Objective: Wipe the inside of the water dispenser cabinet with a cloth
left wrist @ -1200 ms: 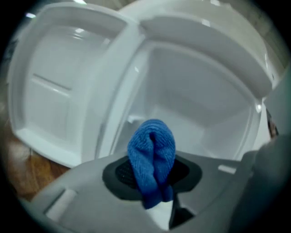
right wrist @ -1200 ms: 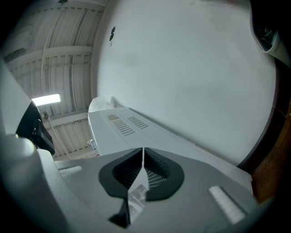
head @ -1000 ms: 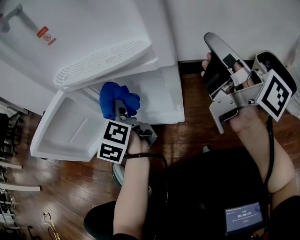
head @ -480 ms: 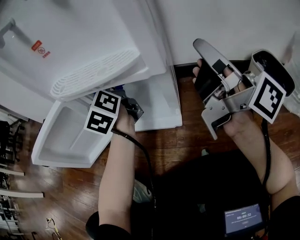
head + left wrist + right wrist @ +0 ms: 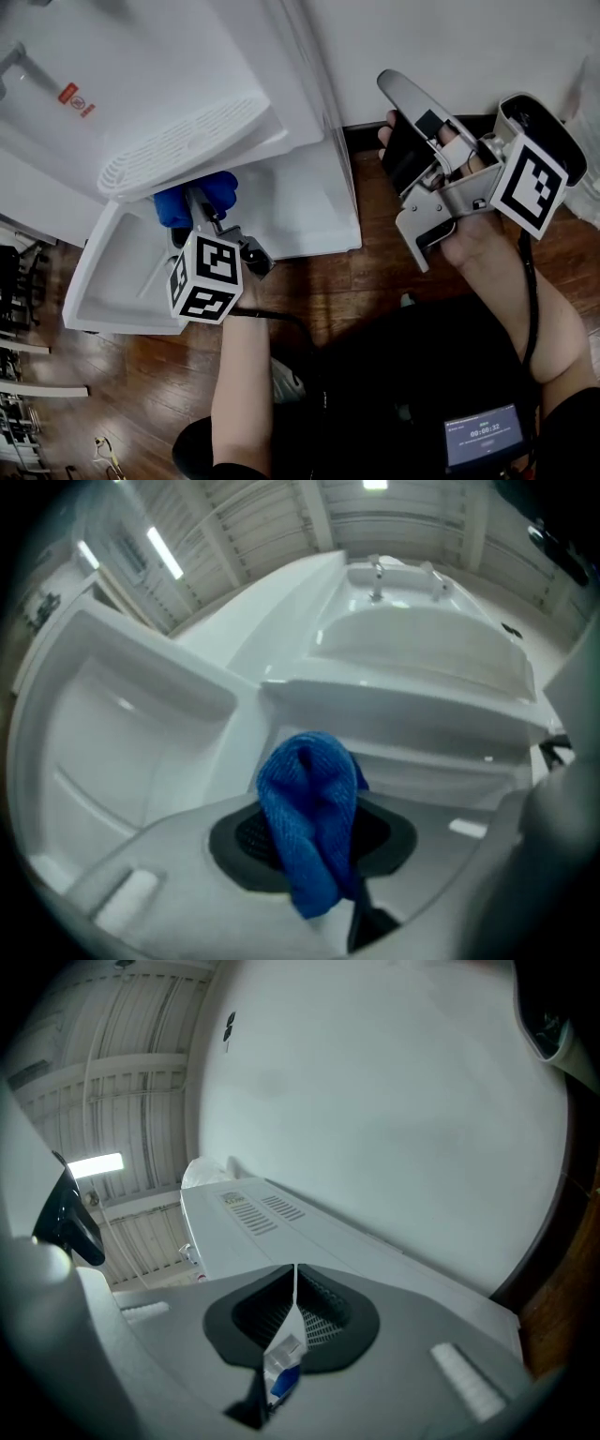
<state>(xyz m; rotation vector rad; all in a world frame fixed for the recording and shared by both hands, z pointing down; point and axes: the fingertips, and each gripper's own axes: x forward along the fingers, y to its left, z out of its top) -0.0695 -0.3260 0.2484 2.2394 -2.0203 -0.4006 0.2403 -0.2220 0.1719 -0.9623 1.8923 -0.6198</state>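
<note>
Blue cloth [image 5: 217, 186] clamped in left gripper [image 5: 197, 204], part-hidden under dispenser [image 5: 187, 75], right gripper [image 5: 295, 1283] jaws closed.

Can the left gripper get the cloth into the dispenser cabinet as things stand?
Probably yes. The cabinet door stands swung open. The left gripper, shut on the blue cloth, sits at the cabinet opening under the drip tray, with nothing between.

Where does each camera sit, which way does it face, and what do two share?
Head view: on the head, steeply down at the water dispenser; left gripper, right gripper and forearms show.
Left gripper view: on its gripper, facing the open cabinet; jaws shut on blue cloth.
Right gripper view: on its gripper, facing the wall; jaws shut.
Shared: blue cloth, in head and left gripper views.
</note>
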